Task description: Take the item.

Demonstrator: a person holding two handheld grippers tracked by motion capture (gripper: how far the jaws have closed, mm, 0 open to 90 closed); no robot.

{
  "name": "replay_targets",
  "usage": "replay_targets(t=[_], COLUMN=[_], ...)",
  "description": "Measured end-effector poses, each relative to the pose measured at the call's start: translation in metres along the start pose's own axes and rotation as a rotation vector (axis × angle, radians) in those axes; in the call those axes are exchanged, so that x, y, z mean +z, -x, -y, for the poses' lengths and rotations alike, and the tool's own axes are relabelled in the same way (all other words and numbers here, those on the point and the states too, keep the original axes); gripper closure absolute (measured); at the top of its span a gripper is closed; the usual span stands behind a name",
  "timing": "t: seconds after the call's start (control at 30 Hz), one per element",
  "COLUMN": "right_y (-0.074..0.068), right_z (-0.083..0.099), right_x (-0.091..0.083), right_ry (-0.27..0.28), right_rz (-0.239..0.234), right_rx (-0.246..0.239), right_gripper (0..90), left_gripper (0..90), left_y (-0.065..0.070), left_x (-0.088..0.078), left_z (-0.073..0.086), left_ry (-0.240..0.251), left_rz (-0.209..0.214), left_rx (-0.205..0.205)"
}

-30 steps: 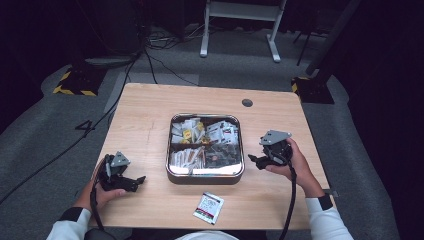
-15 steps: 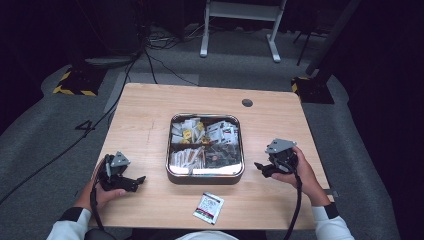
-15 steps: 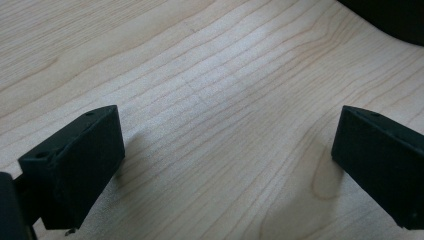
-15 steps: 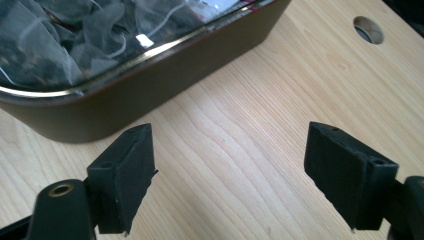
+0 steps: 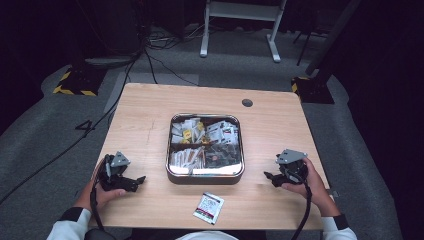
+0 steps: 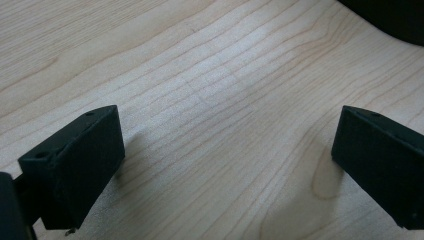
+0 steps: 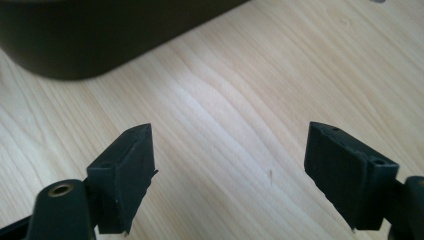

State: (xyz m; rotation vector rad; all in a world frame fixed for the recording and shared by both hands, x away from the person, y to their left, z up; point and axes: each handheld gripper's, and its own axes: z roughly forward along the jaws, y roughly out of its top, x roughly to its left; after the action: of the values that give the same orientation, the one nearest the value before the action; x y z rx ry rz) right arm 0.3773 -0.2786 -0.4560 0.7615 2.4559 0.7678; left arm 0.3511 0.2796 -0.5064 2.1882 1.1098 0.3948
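Both hand-held grippers (image 5: 140, 179) (image 5: 268, 176) gape wide, empty.

A tray (image 5: 205, 176) sits mid-bench (image 5: 150, 110), with packets (image 5: 222, 131) in its compartments. One loose sachet (image 5: 209, 207) lies on the bench before it, near the front edge (just right of the tray's middle). The left tongs (image 5: 139, 181) rest left of the tray, the right tongs (image 5: 270, 179) right of it, both apart from it.
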Motion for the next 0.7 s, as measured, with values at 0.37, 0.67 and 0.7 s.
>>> replay_targets(t=[0.37,0.67,0.7], right_y=[0.006,0.008,0.008], right_z=[0.029,0.056,0.059], right_x=[-0.001,-0.001,-0.001], right_ry=[-0.015,0.011,0.015], right_rz=[0.008,-0.008,-0.010], right_rx=[0.032,0.091,0.101], right_gripper=[21.0,19.9,19.9], left_gripper=[0.7,0.8,0.7], left_y=[0.000,0.000,0.000], left_x=[0.000,0.000,0.000], left_z=[0.000,0.000,0.000], left_ry=[0.000,0.000,0.000], left_rz=[0.000,-0.001,-0.001], left_rx=[0.000,0.000,0.000])
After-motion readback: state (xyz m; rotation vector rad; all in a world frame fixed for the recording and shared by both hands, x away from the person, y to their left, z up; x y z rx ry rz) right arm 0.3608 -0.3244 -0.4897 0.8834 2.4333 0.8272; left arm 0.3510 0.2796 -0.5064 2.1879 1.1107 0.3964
